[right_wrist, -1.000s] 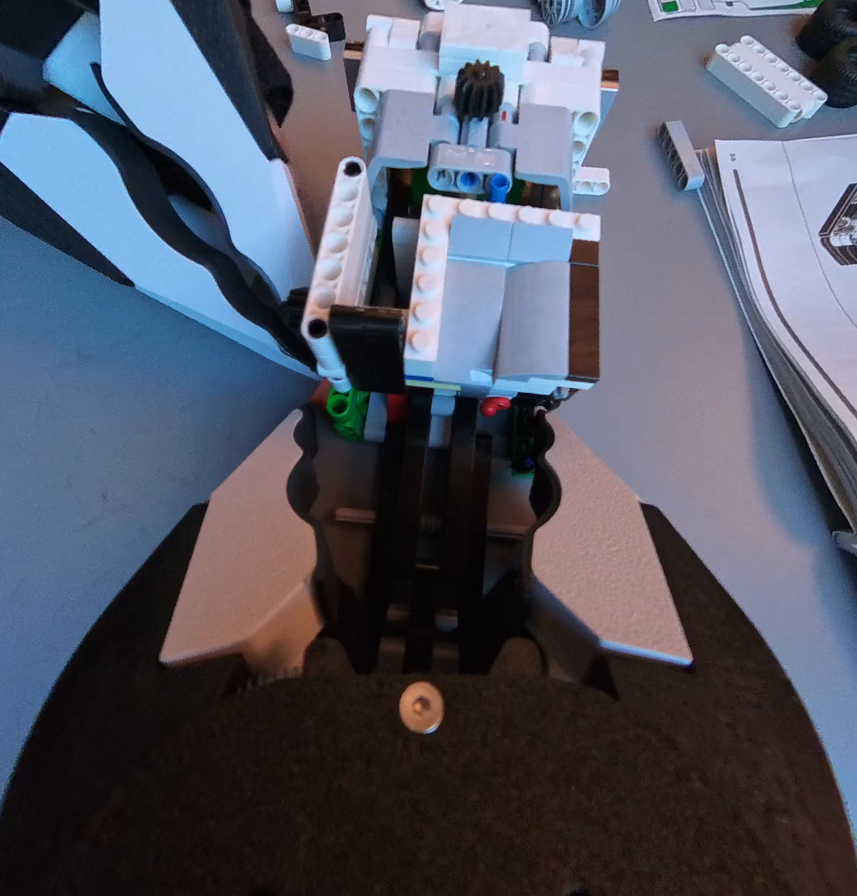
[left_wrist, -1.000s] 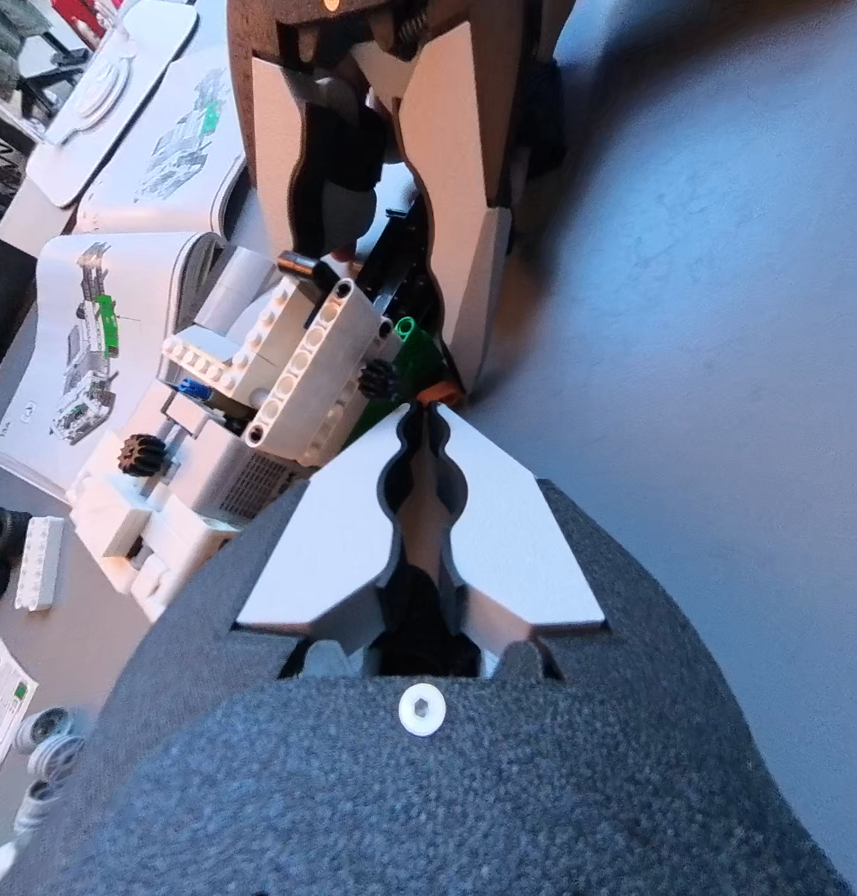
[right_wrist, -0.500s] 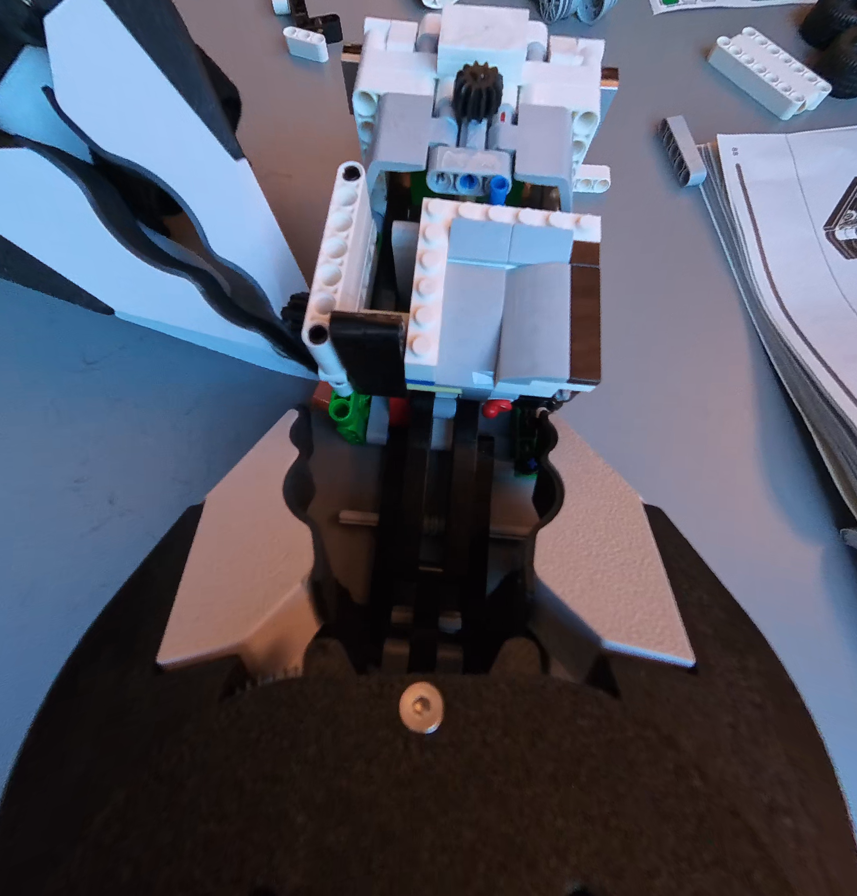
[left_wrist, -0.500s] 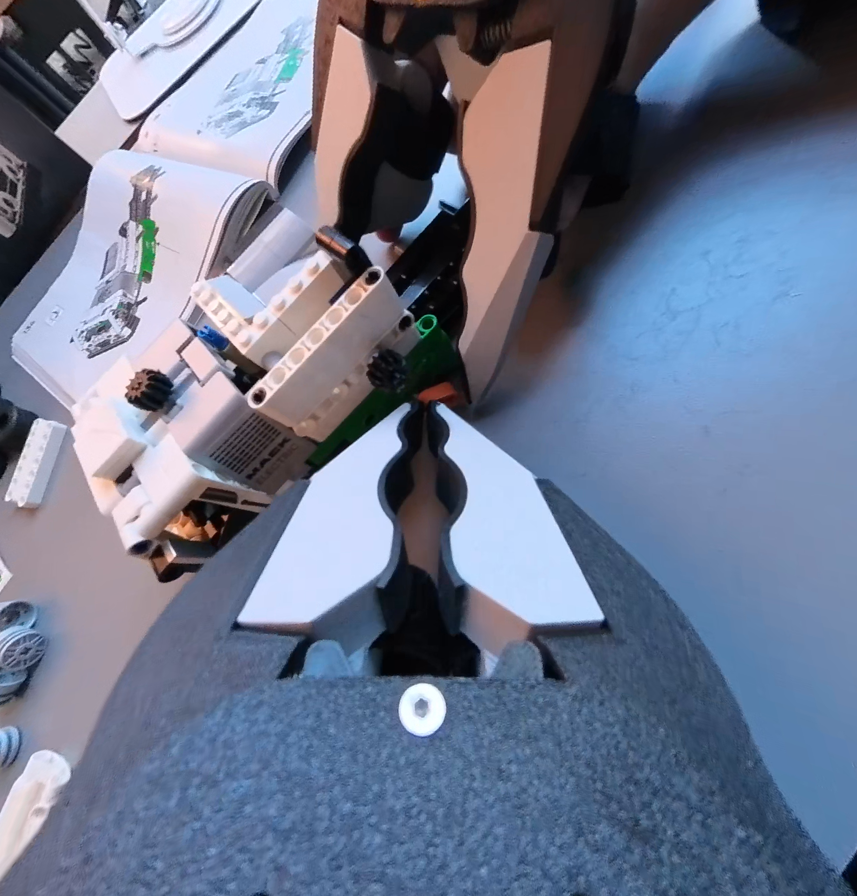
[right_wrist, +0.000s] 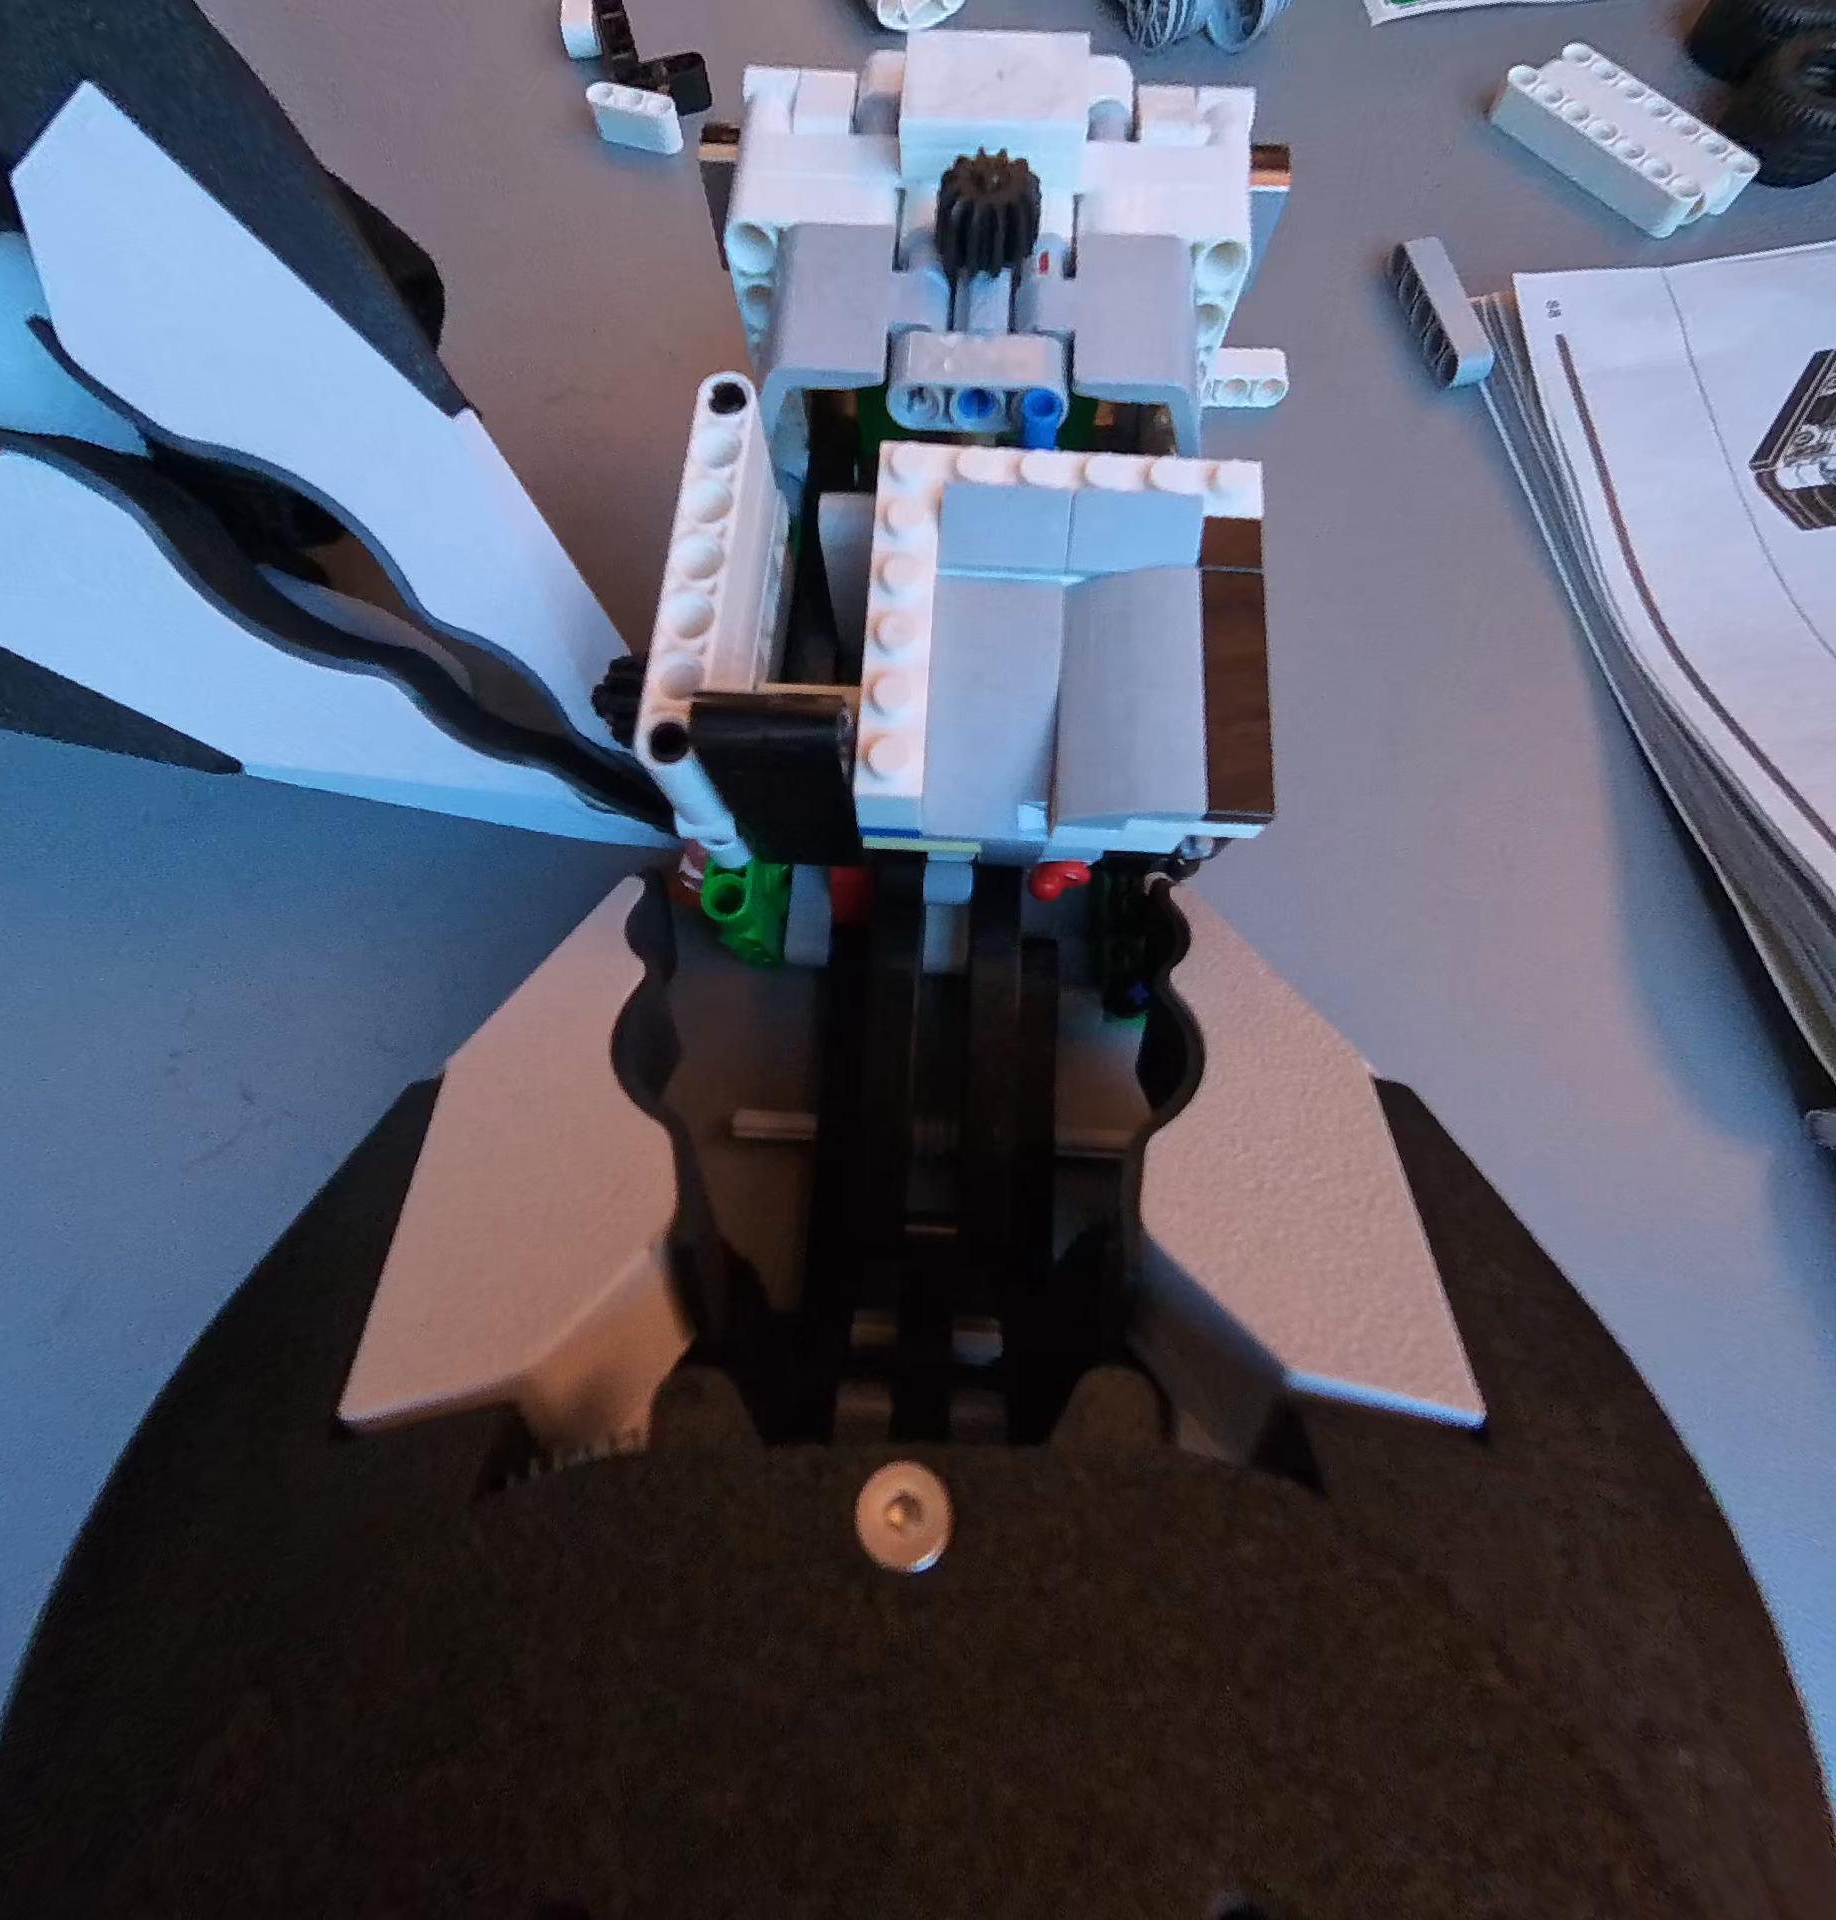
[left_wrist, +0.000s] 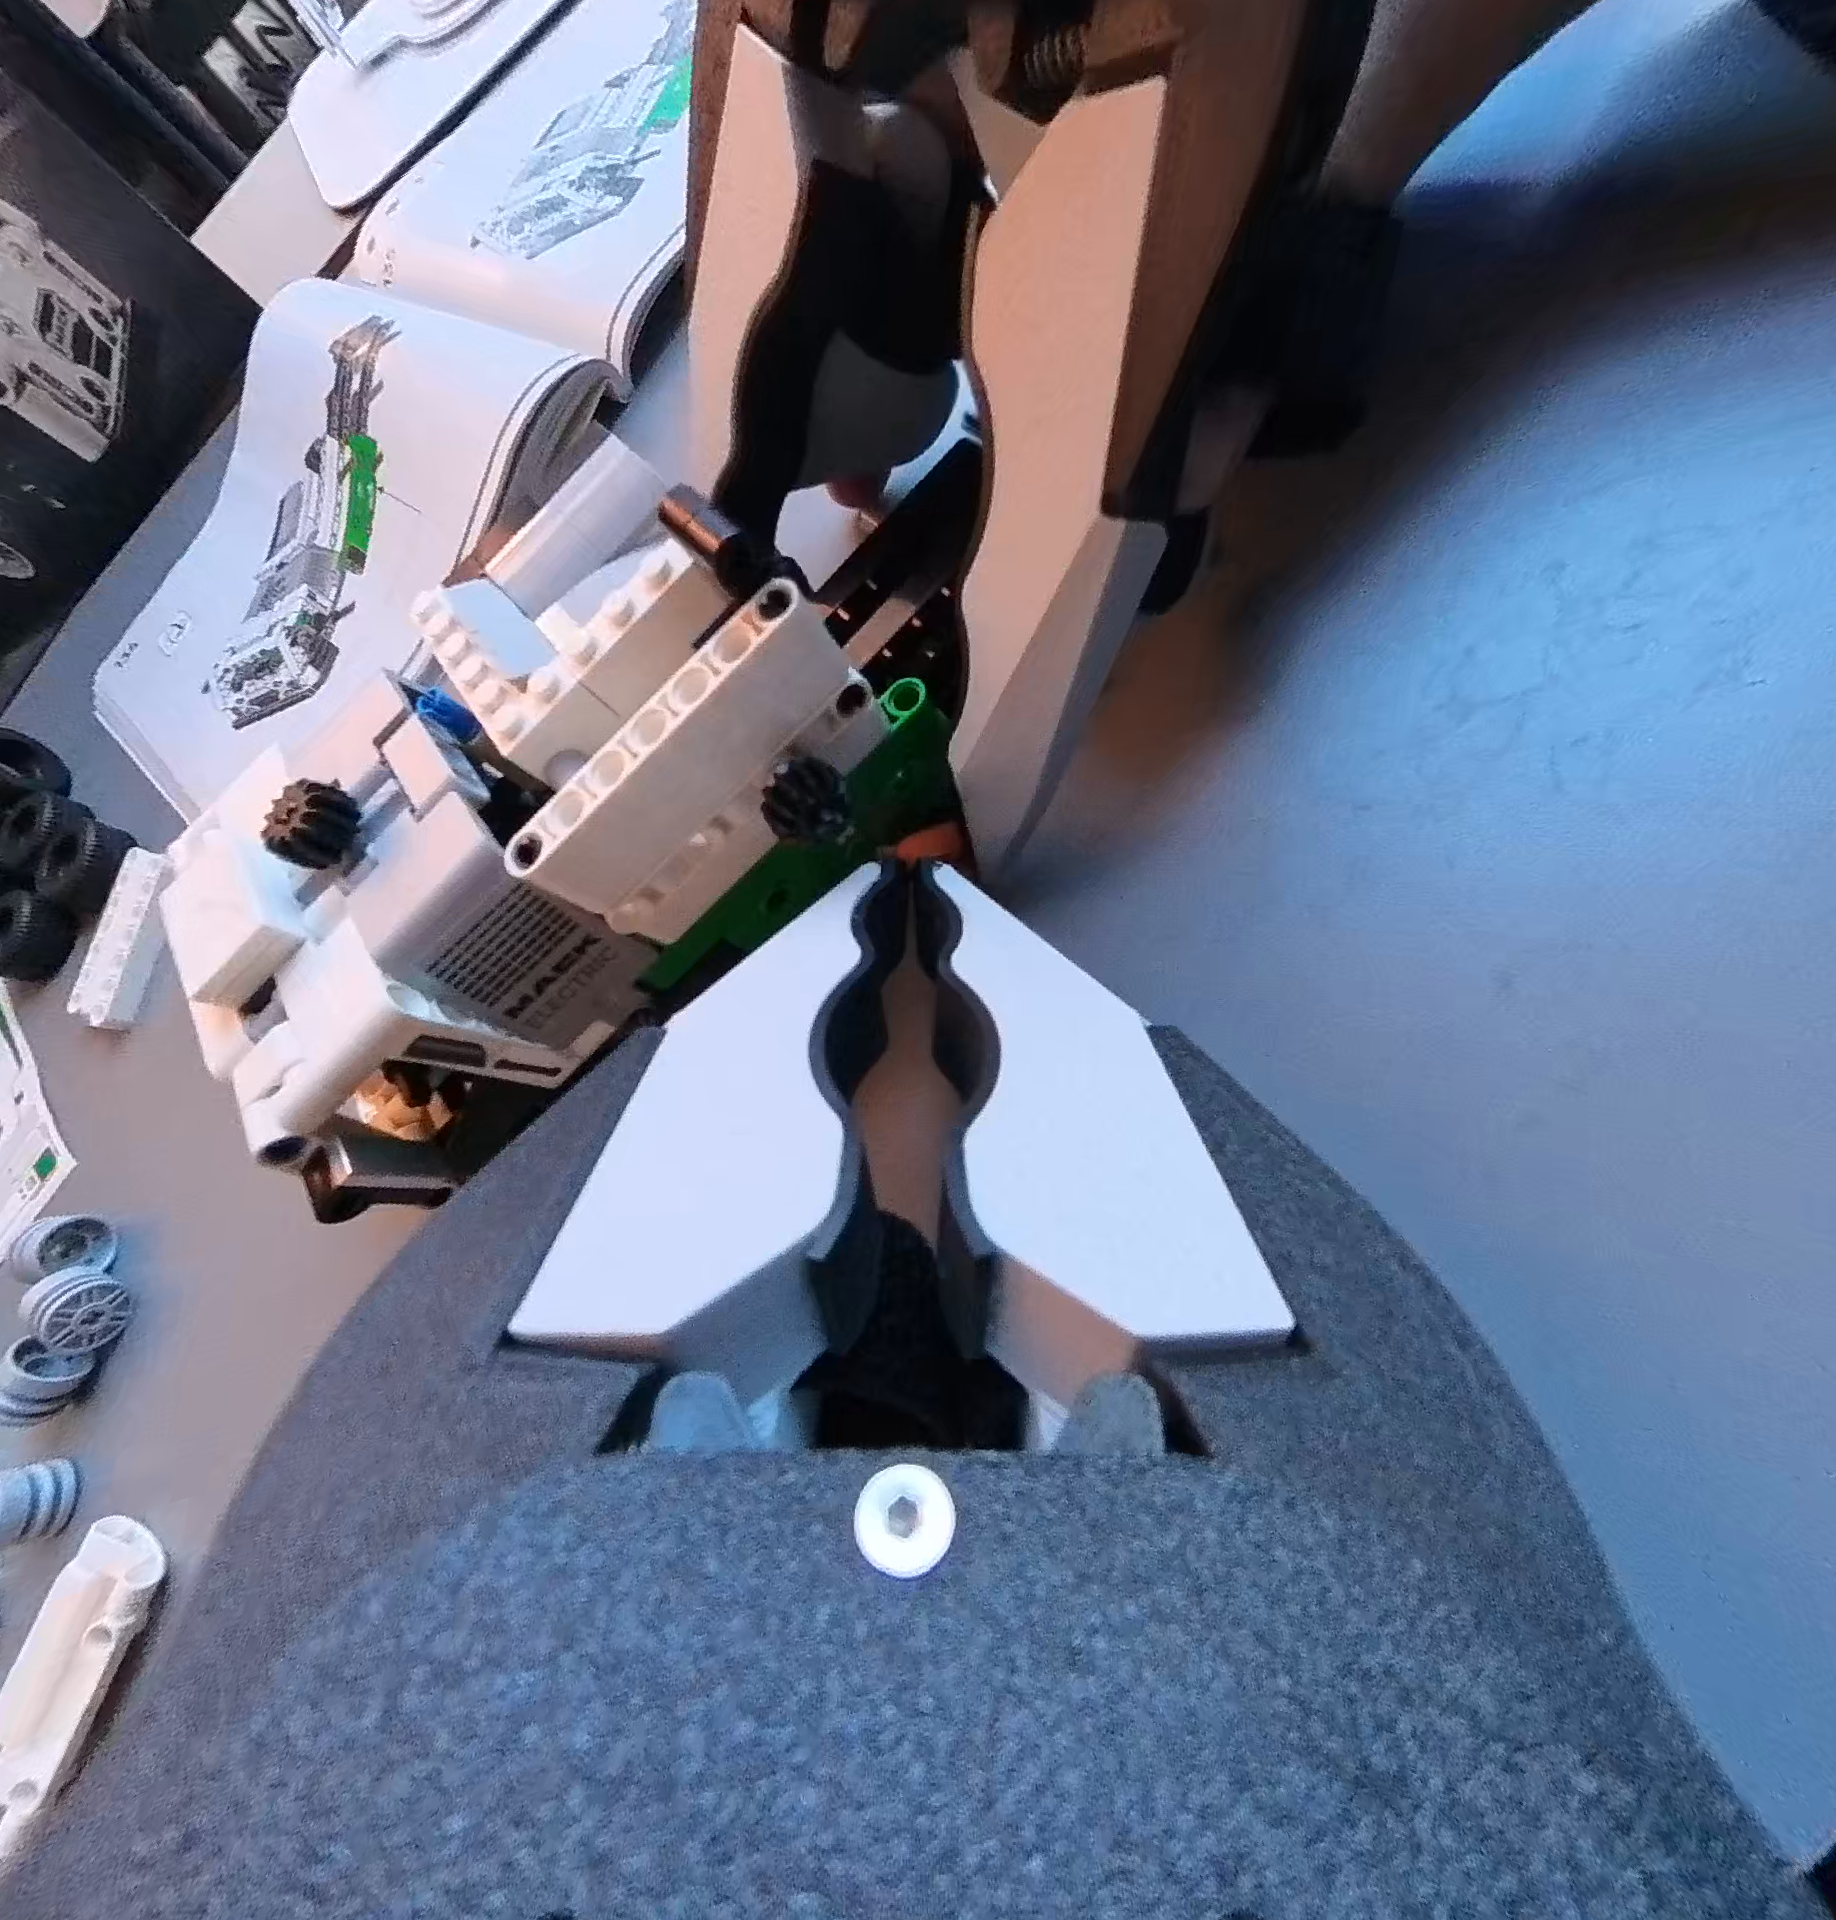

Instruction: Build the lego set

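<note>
The lego model (right_wrist: 997, 582) — a half-built white and grey truck cab on a black frame — is held clamped by its rear frame, nose pointing away across the grey table (right_wrist: 270, 987). A black gear (right_wrist: 987, 213) stands on top near the front; a white holed beam (left_wrist: 685, 727) runs along its left side, with green pieces (right_wrist: 742, 899) beneath. Loose parts — a white brick (right_wrist: 1620, 135), black tyres (left_wrist: 20, 831), grey wheel hubs (left_wrist: 62, 1299) — lie scattered near the table's far edge.

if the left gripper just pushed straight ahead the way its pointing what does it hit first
The left gripper, shut on a small orange piece, would likely meet the lego truck model at its green side first, with the right gripper's finger just behind; depth is hard to judge.
</note>
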Available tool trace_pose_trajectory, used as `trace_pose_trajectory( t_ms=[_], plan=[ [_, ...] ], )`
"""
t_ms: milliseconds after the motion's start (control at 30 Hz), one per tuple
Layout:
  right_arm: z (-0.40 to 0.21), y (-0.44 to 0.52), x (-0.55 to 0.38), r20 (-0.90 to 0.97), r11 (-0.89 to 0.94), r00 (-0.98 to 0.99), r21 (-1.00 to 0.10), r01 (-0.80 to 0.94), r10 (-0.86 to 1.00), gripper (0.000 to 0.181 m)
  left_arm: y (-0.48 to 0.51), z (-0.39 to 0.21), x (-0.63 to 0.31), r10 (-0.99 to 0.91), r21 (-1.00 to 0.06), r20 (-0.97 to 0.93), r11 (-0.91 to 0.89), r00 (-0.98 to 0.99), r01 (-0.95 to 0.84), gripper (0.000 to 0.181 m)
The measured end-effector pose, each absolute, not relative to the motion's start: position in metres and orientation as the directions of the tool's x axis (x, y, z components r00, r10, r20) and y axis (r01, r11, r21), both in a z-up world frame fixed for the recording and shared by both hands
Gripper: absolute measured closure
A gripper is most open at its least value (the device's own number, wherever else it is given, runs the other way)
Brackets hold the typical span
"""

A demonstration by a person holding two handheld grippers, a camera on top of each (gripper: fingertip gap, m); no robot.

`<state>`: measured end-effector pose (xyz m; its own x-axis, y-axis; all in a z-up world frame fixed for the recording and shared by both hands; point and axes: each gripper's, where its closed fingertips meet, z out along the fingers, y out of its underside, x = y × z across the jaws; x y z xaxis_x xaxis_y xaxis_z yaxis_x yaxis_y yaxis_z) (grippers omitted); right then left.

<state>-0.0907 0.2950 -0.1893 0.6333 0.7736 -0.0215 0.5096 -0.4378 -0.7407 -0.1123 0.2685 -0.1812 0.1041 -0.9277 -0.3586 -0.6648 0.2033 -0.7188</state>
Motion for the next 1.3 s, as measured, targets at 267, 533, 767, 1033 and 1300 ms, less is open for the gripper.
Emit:
trace_pose_trajectory(
  t_ms=[267,533,767,1033,1300],
  plan=[
    [-0.190,0.294,-0.090,-0.007,-0.424,0.626,-0.741,0.521,0.780,0.092,0.266,-0.182,-0.113,-0.929,-0.720,-0.357,0.206,0.100,-0.662,0.181],
    [-0.190,0.294,-0.088,0.004,-0.414,0.620,-0.741,0.529,0.785,0.093,0.263,-0.180,-0.112,-0.925,-0.723,-0.372,0.238,0.074,-0.648,0.181],
    [-0.190,0.297,-0.087,0.005,-0.430,0.644,-0.741,0.516,0.765,0.093,0.270,-0.187,-0.114,-0.914,-0.687,-0.404,0.277,0.036,-0.672,0.180],
    [-0.191,0.297,-0.088,0.015,-0.432,0.649,-0.734,0.523,0.761,0.093,0.272,-0.188,-0.110,-0.916,-0.682,-0.401,0.277,0.030,-0.677,0.181],
    [-0.191,0.294,-0.090,0.015,-0.401,0.608,-0.739,0.541,0.794,0.093,0.267,-0.188,-0.111,-0.912,-0.680,-0.409,0.295,0.014,-0.671,0.181]
  ],
)
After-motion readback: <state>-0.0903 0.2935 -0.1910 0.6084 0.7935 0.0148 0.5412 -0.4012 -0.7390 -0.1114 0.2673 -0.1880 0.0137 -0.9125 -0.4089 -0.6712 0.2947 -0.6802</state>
